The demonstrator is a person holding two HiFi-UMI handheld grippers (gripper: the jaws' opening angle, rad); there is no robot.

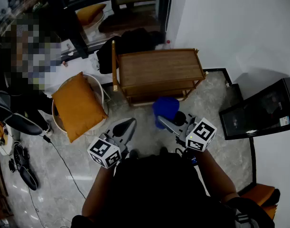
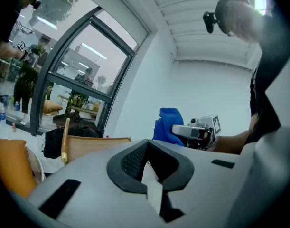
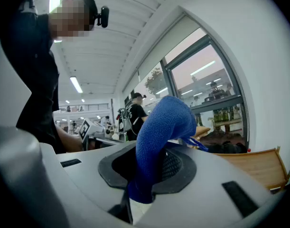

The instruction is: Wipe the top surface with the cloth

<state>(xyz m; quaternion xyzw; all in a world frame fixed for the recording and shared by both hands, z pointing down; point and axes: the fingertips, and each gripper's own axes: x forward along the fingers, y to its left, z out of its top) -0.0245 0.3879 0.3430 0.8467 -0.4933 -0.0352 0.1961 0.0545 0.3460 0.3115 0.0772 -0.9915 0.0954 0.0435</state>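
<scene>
Cloth (image 3: pixel 160 127) was held clenched in the right tongs (image 1: pixel 163 119), short of the table (image 1: pixel 159 68), whose long top was set crosswise straight ahead; the left tongs (image 1: pixel 131 123) were closed on nothing.

An orange cushion (image 1: pixel 77 106) lies on a round white chair (image 1: pixel 99 90); a black screen (image 1: pixel 258 109) stands by the wall (image 1: pixel 230 18).

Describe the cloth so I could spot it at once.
Find the wooden slatted table by the white wall. Just in front of it, a bright blue knitted cloth sits bunched in the right grey tool. Nothing else nearby is blue; the neighbouring cushion is orange.
</scene>
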